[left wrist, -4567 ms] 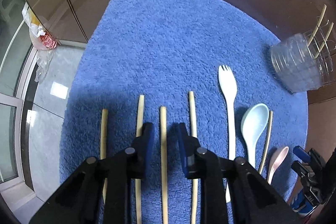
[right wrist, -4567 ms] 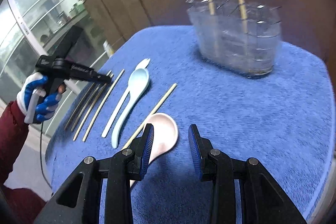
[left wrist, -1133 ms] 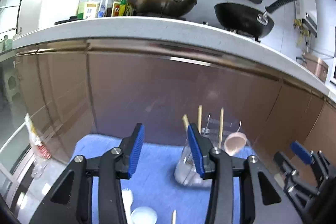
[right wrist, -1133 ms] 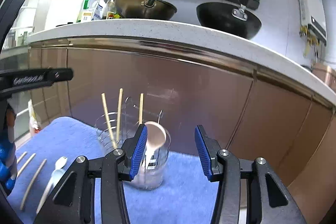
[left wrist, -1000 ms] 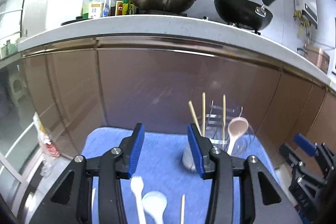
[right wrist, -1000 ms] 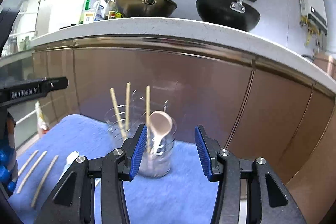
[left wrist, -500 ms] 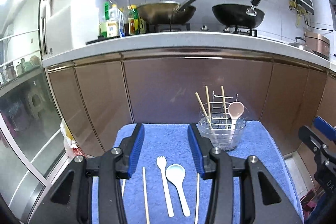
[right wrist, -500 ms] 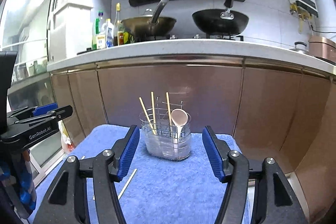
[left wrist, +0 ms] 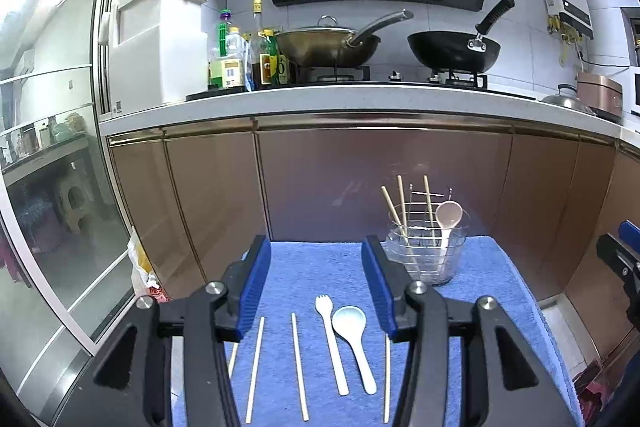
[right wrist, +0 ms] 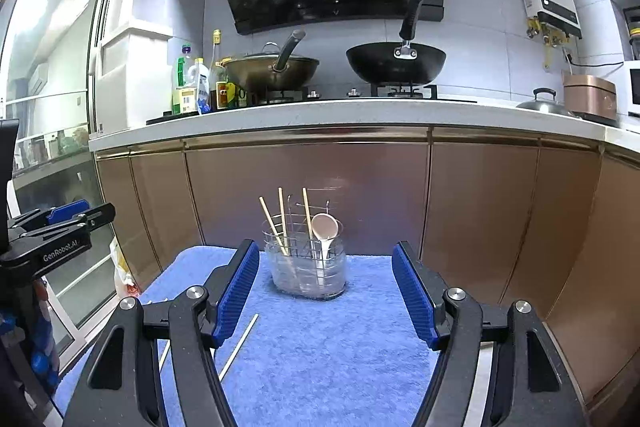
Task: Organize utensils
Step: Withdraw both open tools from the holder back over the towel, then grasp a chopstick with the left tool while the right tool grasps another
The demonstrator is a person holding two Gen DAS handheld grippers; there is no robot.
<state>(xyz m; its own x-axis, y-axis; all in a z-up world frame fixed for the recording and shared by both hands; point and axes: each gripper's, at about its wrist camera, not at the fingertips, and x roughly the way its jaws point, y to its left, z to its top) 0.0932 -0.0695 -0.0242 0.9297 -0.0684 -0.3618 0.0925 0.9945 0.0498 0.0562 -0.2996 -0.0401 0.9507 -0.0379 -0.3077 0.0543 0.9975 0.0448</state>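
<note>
pink spoon [right wrist: 325, 227]: went from towel [right wrist: 320, 347] into holder [right wrist: 306, 271] | chopsticks in holder: rose from two to three | left gripper [left wrist: 316, 283]: drew back from holder, jaws opening, empty | right gripper [right wrist: 326, 291]: drew back, jaws opening, empty

- Behind the blue towel [left wrist: 488, 267], brown cabinet doors [left wrist: 340, 179] wall off the far edge; countertop [left wrist: 360, 103] overhangs above.
- Clear utensil holder [right wrist: 306, 273] at the towel's far edge, 3 chopsticks [right wrist: 283, 215] and a pink spoon [right wrist: 325, 227] sticking up out of it, blocking a straight drop from above.
- Open towel between holder and right claw [right wrist: 326, 293], jaws opening, nothing between them.
- Under the left claw [left wrist: 316, 287], jaws opening and empty: loose chopsticks [left wrist: 298, 367], white fork [left wrist: 330, 339], pale blue spoon [left wrist: 354, 339] in a row with narrow gaps.
- Glass door [left wrist: 60, 207] close on the left.
</note>
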